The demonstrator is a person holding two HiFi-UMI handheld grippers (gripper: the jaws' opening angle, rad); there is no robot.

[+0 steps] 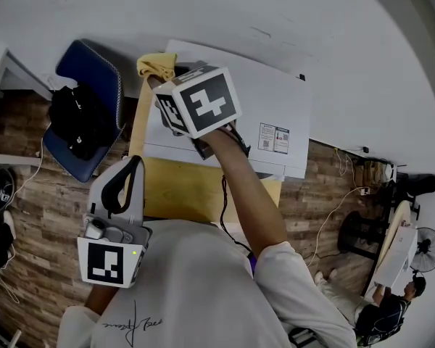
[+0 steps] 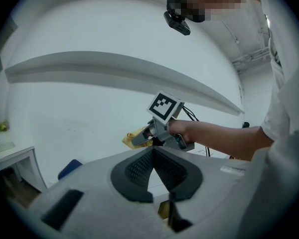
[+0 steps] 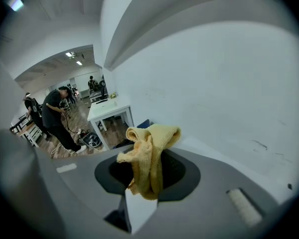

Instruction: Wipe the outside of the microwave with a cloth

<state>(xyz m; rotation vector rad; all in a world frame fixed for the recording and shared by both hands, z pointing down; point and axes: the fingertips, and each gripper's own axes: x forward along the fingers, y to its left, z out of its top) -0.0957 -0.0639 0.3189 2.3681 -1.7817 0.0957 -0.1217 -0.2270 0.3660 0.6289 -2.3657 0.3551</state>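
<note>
The white microwave [image 1: 275,96] stands on a wooden table [image 1: 185,191] against the wall. My right gripper [image 1: 159,78] reaches over the microwave's far left top corner, shut on a yellow cloth [image 1: 156,65]. In the right gripper view the cloth [image 3: 149,153] hangs bunched between the jaws of the right gripper [image 3: 147,176], close to the white wall. The left gripper view shows that gripper [image 2: 139,139] and the cloth [image 2: 133,136] from the side. My left gripper [image 1: 133,167] is held low near the person's body, off the microwave; in its own view the left gripper [image 2: 153,152] is shut and holds nothing.
A blue chair [image 1: 101,75] with a black bag [image 1: 80,118] stands left of the table. A white desk [image 3: 107,111] and people [image 3: 55,113] are further off in the room. A fan [image 1: 428,249] and cables lie on the floor at right.
</note>
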